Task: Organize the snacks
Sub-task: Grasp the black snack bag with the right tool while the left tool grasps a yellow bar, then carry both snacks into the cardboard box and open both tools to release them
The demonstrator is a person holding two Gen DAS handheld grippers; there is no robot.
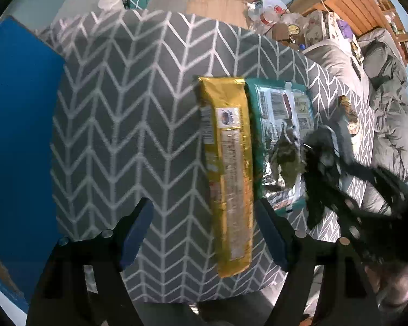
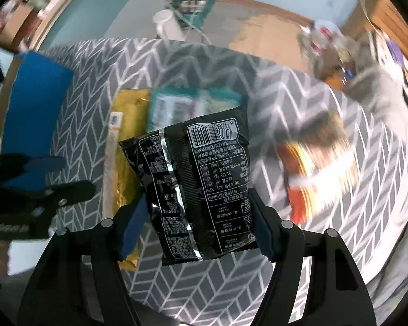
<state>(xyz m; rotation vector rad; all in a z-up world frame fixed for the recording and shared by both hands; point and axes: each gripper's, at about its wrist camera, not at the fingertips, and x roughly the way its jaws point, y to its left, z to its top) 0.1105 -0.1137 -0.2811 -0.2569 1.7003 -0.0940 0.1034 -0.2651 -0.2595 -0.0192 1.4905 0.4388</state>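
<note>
My right hand-held gripper (image 2: 198, 217) is clamped on a black snack packet (image 2: 195, 187), its blue pads (image 2: 262, 231) pressing the packet's two sides near the lower end, the barcode side facing my camera. The packet hangs above the table (image 2: 193, 285), which is draped in a grey cloth with a white chevron pattern.

Beyond the packet lie a long gold packet (image 2: 123, 141) and, just beside it on the right, a teal packet (image 2: 176, 103). To the right of my right hand-held gripper an orange packet (image 2: 302, 179) shows only as a blur.

My left hand-held gripper (image 1: 204, 233) hovers with its jaws wide apart and nothing between the pads. The gold packet (image 1: 231, 174) stretches lengthwise ahead of it, its near end close to the right pad (image 1: 272, 236), and the teal packet (image 1: 280, 135) sits alongside, edges touching. A blue board (image 1: 16, 135) stands far left of it.
</note>
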